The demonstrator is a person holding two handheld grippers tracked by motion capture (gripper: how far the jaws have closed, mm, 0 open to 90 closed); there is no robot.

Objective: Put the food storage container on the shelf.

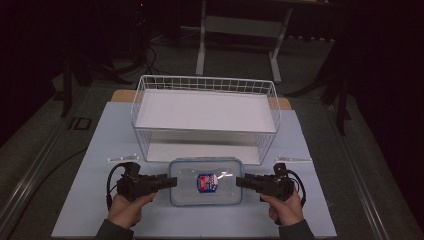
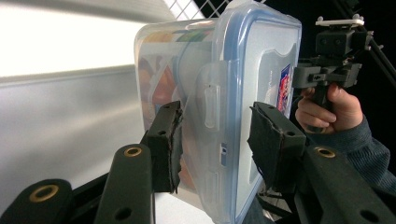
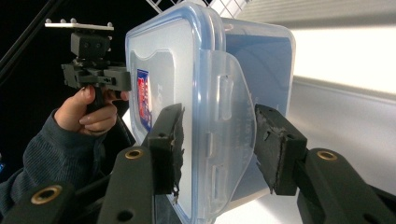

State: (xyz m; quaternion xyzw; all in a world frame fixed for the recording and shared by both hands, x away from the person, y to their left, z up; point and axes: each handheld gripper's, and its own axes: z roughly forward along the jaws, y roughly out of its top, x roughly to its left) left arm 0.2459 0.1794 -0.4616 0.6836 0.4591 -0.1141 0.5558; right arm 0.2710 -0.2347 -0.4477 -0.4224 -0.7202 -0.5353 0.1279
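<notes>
So the clear lidded food container (image 1: 206,182) sits on the counter (image 1: 95,150) right in front of the wire basket (image 1: 205,117). Left tongs (image 1: 172,182) and right tongs (image 1: 240,182) both gape open around its end latches, no squeeze.

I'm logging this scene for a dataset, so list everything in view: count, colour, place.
plastic container: one, clear with a blue-rimmed lid and a red-and-blue label, on the near middle of the table, between the two tongs
wire basket: one, white, behind the container, with a white liner
table: one, pale blue-white top
small strips: two, white, lying on the table at either side of the basket's front
frame: one, white, on the floor beyond the table
left tongs: one, black, jaws astride the container's left end, its side latch between them
right tongs: one, black, jaws astride the right end
hands: two, dark sleeves
</notes>
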